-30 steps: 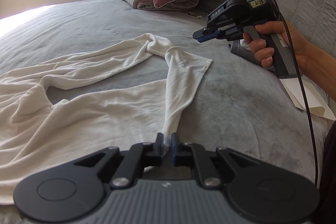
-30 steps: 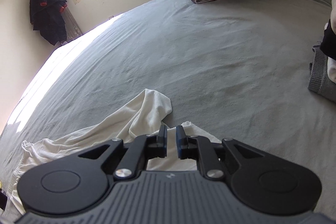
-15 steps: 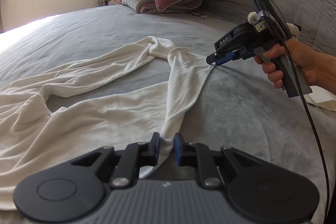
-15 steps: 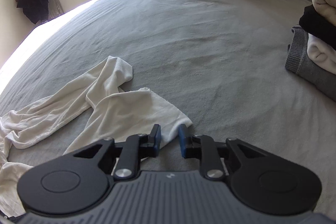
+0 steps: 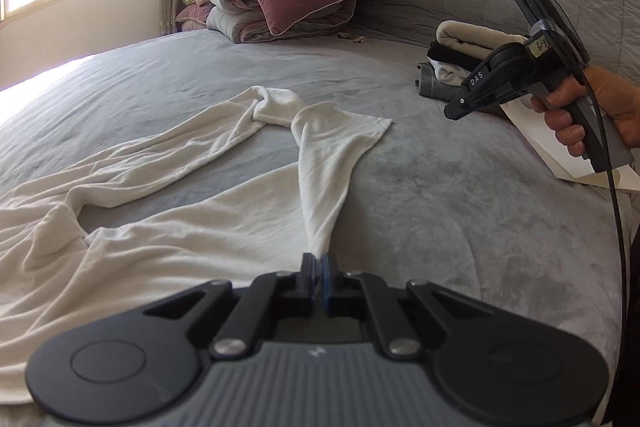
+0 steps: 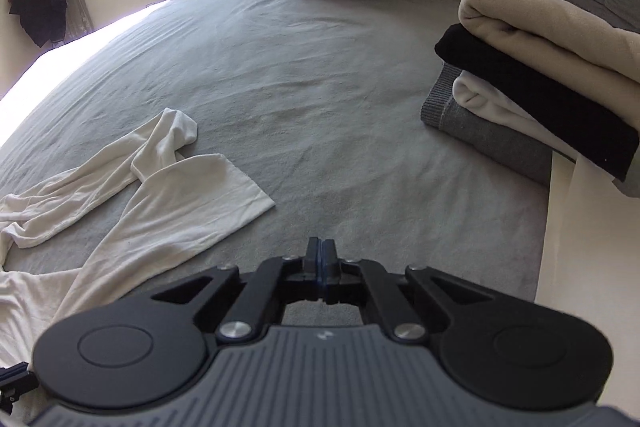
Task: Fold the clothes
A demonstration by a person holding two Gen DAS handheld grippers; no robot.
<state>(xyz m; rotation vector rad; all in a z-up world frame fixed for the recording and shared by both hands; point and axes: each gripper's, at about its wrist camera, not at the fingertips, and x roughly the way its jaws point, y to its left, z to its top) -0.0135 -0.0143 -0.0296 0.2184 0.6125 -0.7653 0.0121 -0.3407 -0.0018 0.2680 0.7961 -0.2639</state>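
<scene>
A: Left wrist view: the left tongs [image 5: 319, 263], which were parted half a second ago, are now clamped on the white garment [image 5: 168, 211] at a sleeve edge. The garment lies sprawled on the bed [image 5: 440, 211].

B: Right wrist view: the right tongs [image 6: 320, 250] have pulled back from the sleeve cuff [image 6: 224, 183] and are pressed together, holding nothing.

A: So only one side is gripped; I'd say the fold isn't started.
</scene>
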